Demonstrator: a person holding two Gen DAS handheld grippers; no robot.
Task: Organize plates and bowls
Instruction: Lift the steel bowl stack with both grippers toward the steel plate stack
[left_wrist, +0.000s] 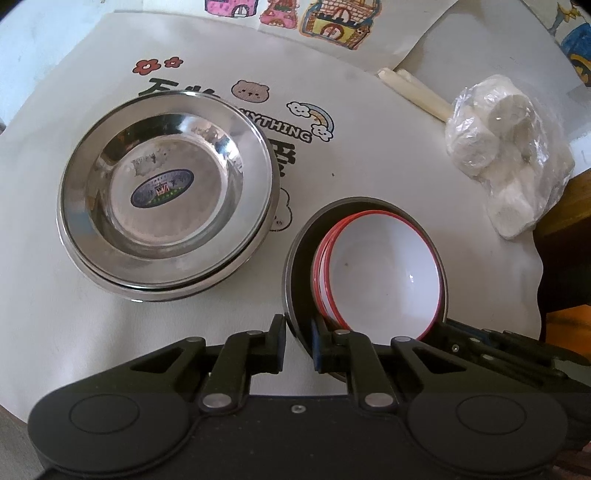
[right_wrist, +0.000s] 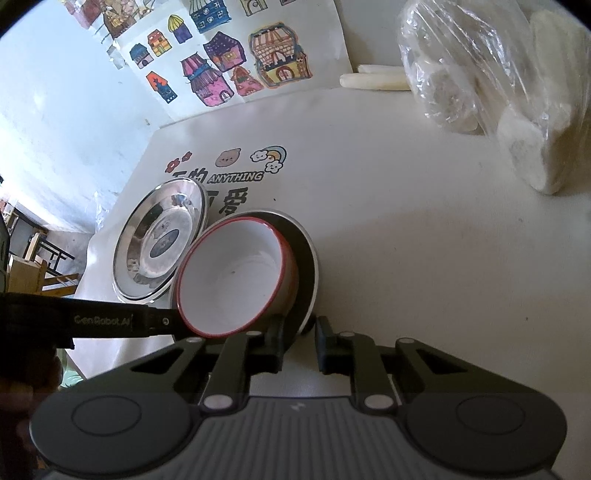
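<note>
A dark grey bowl (left_wrist: 295, 258) holds stacked white bowls with red rims (left_wrist: 384, 266), all tilted up. My left gripper (left_wrist: 299, 343) is shut on the dark bowl's near rim. My right gripper (right_wrist: 299, 341) is shut on the dark bowl's rim (right_wrist: 308, 266) from the other side; the white bowls (right_wrist: 236, 273) lean toward the left gripper's arm (right_wrist: 110, 321). A stack of steel plates (left_wrist: 166, 195) lies on the table to the left, also in the right wrist view (right_wrist: 162, 240).
A plastic bag of white rolls (left_wrist: 506, 155) lies at the right, near the table edge, also in the right wrist view (right_wrist: 517, 92). White sticks (left_wrist: 413, 92) lie behind it. Drawings of houses (right_wrist: 229, 62) lie at the back on the white table cover (left_wrist: 369, 162).
</note>
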